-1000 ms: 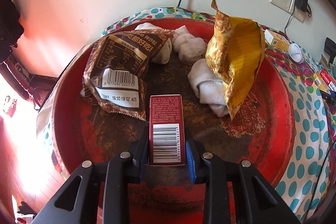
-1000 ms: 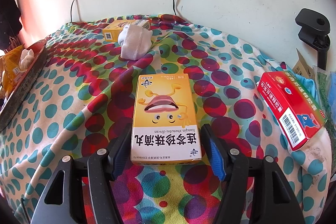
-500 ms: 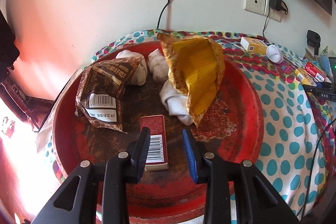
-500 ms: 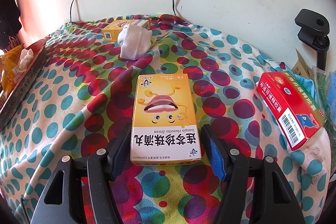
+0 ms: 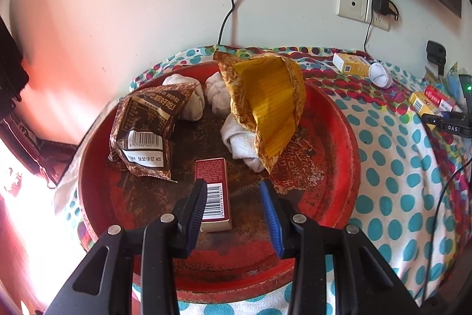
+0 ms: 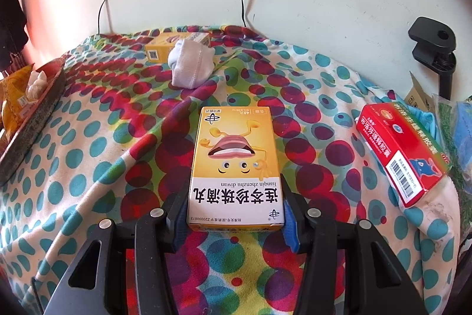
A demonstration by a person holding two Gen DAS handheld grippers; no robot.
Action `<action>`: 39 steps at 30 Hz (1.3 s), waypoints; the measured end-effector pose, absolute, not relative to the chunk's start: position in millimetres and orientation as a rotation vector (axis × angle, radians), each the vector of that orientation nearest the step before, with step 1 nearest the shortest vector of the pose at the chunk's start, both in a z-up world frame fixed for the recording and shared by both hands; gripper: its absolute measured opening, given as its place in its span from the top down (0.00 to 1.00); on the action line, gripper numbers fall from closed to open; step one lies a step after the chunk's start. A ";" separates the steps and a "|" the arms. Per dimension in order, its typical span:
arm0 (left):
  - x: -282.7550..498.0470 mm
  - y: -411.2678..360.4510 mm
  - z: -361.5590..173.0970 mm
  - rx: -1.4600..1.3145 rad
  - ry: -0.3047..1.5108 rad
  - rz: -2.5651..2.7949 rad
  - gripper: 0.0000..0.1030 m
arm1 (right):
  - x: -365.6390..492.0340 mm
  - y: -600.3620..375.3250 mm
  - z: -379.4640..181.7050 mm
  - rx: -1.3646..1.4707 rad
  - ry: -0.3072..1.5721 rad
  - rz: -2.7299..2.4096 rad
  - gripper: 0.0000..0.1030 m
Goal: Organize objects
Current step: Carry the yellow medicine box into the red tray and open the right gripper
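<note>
Lying flat, yellow box (image 6: 236, 167) sits between the closing right tongs (image 6: 236, 222)

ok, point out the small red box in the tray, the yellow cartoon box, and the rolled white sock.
small red box (image 5: 213, 197): left wrist view, barcode face.
yellow cartoon box (image 6: 234, 149): right wrist view, cartoon mouth.
rolled white sock (image 6: 191, 65): right wrist view, middle.

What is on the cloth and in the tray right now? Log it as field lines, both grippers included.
tray: round red metal tray on the polka-dot cloth
tray contents: small dark-red box, brown snack packet, yellow foil bag, white rolled socks
left gripper: jaws opening, dark-red box lying free between them
right gripper: jaws closing on the yellow cartoon box
</note>
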State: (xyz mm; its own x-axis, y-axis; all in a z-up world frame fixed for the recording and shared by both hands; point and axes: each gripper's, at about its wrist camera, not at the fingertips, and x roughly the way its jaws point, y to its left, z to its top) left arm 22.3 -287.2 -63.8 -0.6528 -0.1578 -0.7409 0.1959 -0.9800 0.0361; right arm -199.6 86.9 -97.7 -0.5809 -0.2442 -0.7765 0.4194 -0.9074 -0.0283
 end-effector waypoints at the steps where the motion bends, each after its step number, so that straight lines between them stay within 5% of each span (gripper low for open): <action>1: 24.5 -290.1 -61.0 1.191 0.113 -2.719 0.63 | -198.6 88.0 -92.3 1.173 0.246 -2.470 0.54; 16: 31.5 -320.5 -58.2 1.156 0.209 -2.692 0.62 | -118.5 -23.2 -26.2 0.922 0.293 -2.244 0.54; 39: 35.8 -334.4 -58.9 1.145 0.223 -2.676 0.62 | -44.9 -190.6 -51.0 0.917 0.494 -1.905 0.54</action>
State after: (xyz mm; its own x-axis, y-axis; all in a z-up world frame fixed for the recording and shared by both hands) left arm 35.8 -334.4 -58.9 -0.6716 -0.1435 -0.7269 0.2617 -0.9638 -0.0515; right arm -44.9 -190.6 -51.0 -0.2860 -0.5734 -0.7677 0.8741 -0.4844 0.0362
